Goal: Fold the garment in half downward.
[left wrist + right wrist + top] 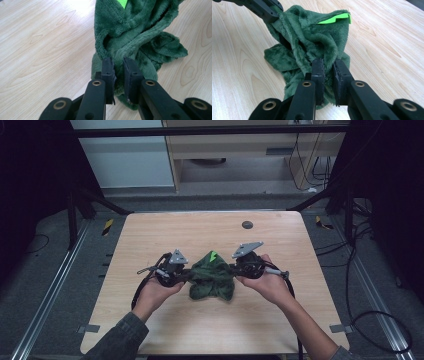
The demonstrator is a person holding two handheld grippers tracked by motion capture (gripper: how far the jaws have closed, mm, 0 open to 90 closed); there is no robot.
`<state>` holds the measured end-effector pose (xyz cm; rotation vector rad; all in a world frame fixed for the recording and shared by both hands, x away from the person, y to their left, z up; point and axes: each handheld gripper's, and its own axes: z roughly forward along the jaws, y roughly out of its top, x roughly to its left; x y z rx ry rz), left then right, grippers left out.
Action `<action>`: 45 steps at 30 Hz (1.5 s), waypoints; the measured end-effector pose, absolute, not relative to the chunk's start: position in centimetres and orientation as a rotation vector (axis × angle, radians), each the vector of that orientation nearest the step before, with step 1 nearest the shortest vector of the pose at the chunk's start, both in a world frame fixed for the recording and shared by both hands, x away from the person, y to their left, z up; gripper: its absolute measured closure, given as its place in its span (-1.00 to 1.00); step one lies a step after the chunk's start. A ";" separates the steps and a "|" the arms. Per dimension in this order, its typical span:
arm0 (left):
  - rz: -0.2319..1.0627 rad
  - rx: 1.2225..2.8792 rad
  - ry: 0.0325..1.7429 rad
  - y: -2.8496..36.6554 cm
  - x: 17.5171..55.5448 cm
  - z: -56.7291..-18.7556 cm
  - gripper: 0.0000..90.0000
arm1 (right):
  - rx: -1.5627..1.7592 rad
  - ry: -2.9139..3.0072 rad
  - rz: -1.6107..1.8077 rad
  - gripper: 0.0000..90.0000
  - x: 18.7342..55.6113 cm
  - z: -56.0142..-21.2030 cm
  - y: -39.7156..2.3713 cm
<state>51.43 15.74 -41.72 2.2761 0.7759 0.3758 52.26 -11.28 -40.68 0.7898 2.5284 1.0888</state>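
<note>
- A crumpled dark green cloth (pixel 212 279) of plush fabric lies bunched near the middle of the wooden table (pixel 165 232), nearer the person's edge than the small dark round spot (pixel 247 224) set in the tabletop on the far side of the cloth.
- The left gripper (pixel 119 75) is clenched on a fold at the cloth's left side; in the left gripper view green fabric is pinched in the narrow gap between its two black jaws.
- The right gripper (pixel 327 75) grasps the cloth's right side in the same way, with plush fabric squeezed between its jaws.
- In the high view the left hand (pixel 157 292) and the right hand (pixel 270 284) sit on either side of the cloth, each just beside it.
- A bright green tag (pixel 334 18) sticks out at the cloth's far edge, on the side away from the person.
- In the right gripper view the left gripper's black jaws meet the cloth at its far upper corner.
</note>
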 end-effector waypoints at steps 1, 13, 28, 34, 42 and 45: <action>0.373 2.277 0.777 15.7 51.4 -41.8 0.78 | 0.790 2.528 1.089 0.79 52.3 -40.7 -11.3; 0.364 2.277 0.773 15.7 50.8 -42.6 0.75 | 0.789 2.548 1.088 0.75 51.7 -41.5 -11.0; 0.351 2.284 0.766 15.6 50.0 -43.6 0.72 | 0.778 2.571 1.072 0.71 51.0 -42.3 -10.8; 0.349 2.282 0.772 15.9 49.7 -44.1 0.70 | 0.775 2.578 1.079 0.68 50.5 -42.6 -10.7; 0.349 2.283 0.773 16.2 49.2 -44.5 0.66 | 0.761 2.586 1.073 0.65 49.8 -42.9 -10.6; 0.347 2.276 0.776 16.3 48.9 -44.7 0.63 | 0.761 2.588 1.078 0.64 49.4 -43.0 -10.6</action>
